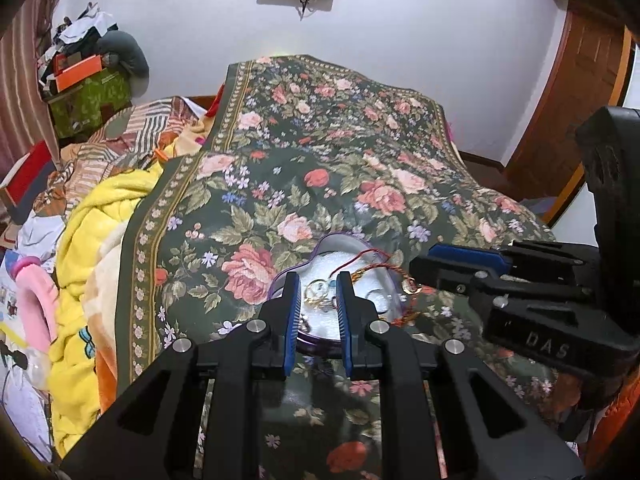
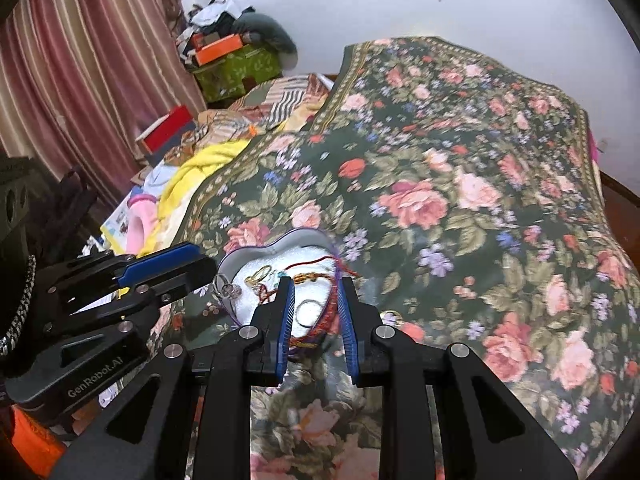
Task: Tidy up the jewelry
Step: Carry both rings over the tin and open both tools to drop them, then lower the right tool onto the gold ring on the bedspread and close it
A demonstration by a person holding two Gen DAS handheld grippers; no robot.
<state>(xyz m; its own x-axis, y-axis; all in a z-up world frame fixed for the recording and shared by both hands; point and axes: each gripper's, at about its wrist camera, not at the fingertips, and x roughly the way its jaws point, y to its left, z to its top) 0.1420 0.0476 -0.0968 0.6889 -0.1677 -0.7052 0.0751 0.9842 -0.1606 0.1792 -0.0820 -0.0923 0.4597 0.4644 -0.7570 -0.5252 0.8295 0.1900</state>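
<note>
Floral bedspread (image 1: 320,160) over a bed, white wall (image 1: 400,20) far. Near, heart-shaped tin (image 2: 256,254) holding rings and red thread bracelets (image 2: 316,274). Left gripper (image 1: 318,280) and right gripper (image 2: 316,286) released, empty.

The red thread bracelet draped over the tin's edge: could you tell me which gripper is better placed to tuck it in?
Probably the right gripper: its open fingers already bracket the red thread bracelet at the heart-shaped tin.

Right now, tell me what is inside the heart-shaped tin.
The heart-shaped tin has a white lining holding gold rings, a red thread bracelet and a plain ring. The right gripper fingers hide its near part.
</note>
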